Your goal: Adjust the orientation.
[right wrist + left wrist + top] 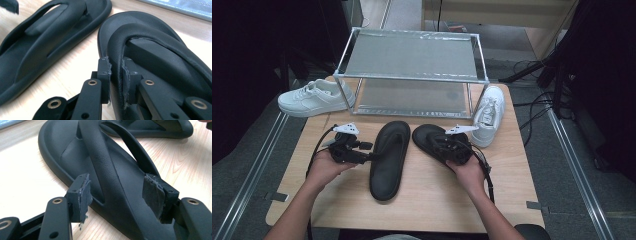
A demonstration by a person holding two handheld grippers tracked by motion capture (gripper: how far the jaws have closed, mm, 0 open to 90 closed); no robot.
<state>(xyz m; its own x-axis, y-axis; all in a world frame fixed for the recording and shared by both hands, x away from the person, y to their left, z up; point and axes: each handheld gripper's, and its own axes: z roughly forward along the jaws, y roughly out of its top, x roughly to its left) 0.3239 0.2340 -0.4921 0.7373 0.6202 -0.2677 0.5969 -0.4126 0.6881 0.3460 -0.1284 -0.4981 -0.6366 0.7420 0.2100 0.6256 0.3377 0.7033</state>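
Note:
Two black flip-flop sandals lie on the wooden table (pixel 427 200). The left sandal (pixel 388 160) (pixel 75 155) lies lengthwise, and my left gripper (pixel 371 156) (pixel 120 197) stands open at its left side. Its pads (pixel 83 195) straddle the sandal's rim and strap without pressing on them. The right sandal (pixel 428 136) (pixel 160 50) lies at an angle beside the first. My right gripper (pixel 443 146) (pixel 116 75) is shut on this sandal's strap (pixel 117 47), which is pinched thin between the pads. The left sandal (pixel 37 42) also shows in the right gripper view.
A two-shelf metal rack (pixel 412 55) stands at the back of the table. One white sneaker (pixel 312 97) sits left of the rack, partly off the table's corner. Another white sneaker (pixel 488 115) sits at the rack's right, close to the right sandal.

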